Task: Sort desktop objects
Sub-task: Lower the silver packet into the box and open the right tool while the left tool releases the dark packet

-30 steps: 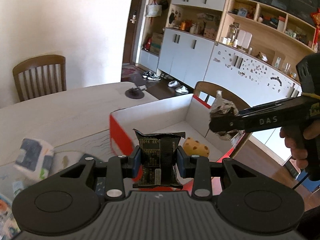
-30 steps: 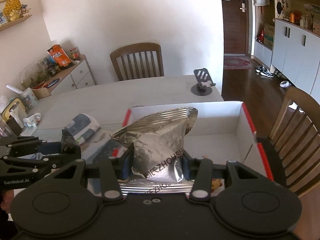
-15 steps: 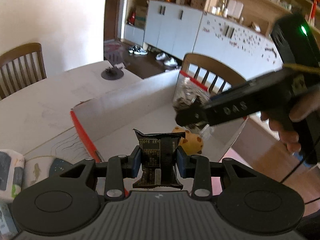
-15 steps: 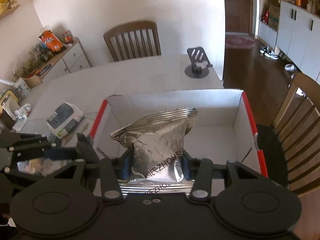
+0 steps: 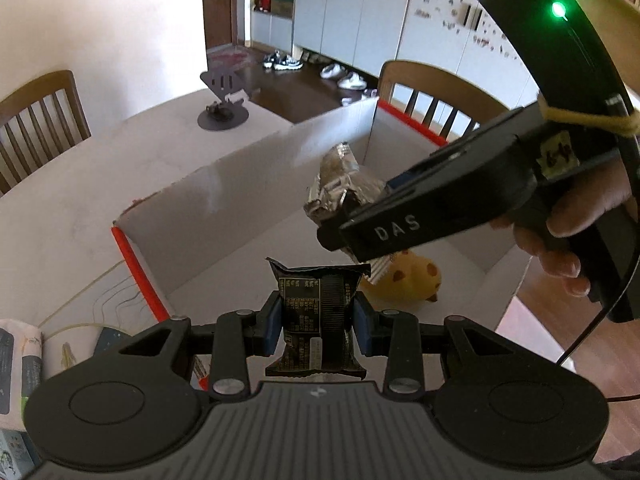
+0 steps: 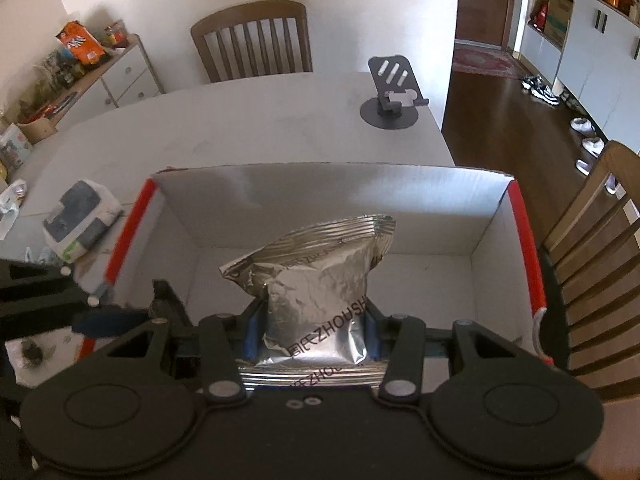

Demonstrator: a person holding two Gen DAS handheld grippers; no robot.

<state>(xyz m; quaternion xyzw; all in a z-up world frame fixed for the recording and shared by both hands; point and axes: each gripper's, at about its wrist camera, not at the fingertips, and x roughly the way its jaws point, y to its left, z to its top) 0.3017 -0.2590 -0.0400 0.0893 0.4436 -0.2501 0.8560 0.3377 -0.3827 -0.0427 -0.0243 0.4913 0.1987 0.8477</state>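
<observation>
Left gripper (image 5: pixel 316 322), low centre of the left wrist view, clamped by its blue pads on a small dark snack packet (image 5: pixel 316 312), held upright above the near part of the open cardboard box (image 5: pixel 240 200). Right gripper (image 6: pixel 312 332), low centre of the right wrist view, clamped likewise on a crinkled silver foil bag (image 6: pixel 316 280), also poised over the box interior; seen again from the left wrist camera at centre right, reaching in from the right edge with the foil bag at its tip. Inside the box, a yellow spotted toy (image 5: pixel 416 280) lying on the floor, just right of the dark packet in that view. Outside the box, at the left of the right wrist view, a white-and-blue tissue pack (image 6: pixel 80 220) on the table (image 6: pixel 240 128); a phone stand (image 6: pixel 392 92) toward the upper right. Step in hand, by the look of it: carrying both packets to the box for dropping. Next move likely calling for lowering a little past the rim, then parting both sets of jaws, clear of each other and of the toy.
</observation>
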